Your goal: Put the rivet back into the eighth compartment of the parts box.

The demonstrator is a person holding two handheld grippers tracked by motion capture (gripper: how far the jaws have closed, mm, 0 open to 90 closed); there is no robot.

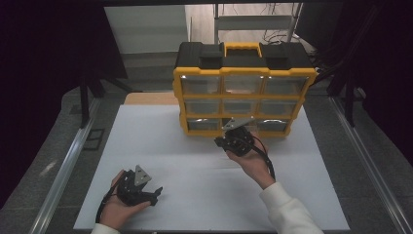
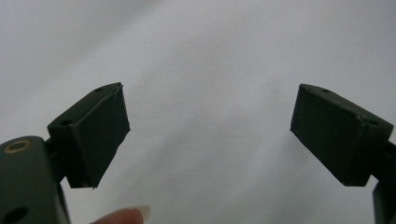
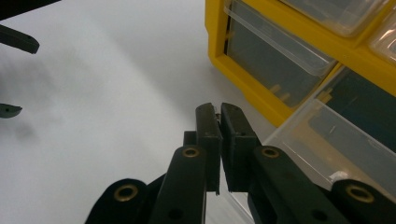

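Note:
A yellow and black drawer organizer [image 1: 243, 92] stands at the back of the white table [image 1: 195, 161], its yellow frame [image 3: 243, 70] close in the right gripper view. Its bottom middle clear drawer [image 3: 327, 144] is pulled out a little. My right gripper [image 1: 237, 129] [image 3: 219, 112] is at that drawer's front, its jaws pressed together on what looks like the drawer's thin clear front lip. My left gripper [image 1: 157, 192] [image 2: 208, 126] rests low over the table near the front left, jaws wide apart with nothing between them. It also appears far off [image 3: 14, 74] in the right gripper view.
The organizer's other clear drawers [image 1: 241, 85] sit pushed in. A metal rail [image 1: 63, 170] runs along the table's left side and another [image 1: 370, 170] along the right. A fingertip [image 2: 126, 215] shows beneath the left jaws.

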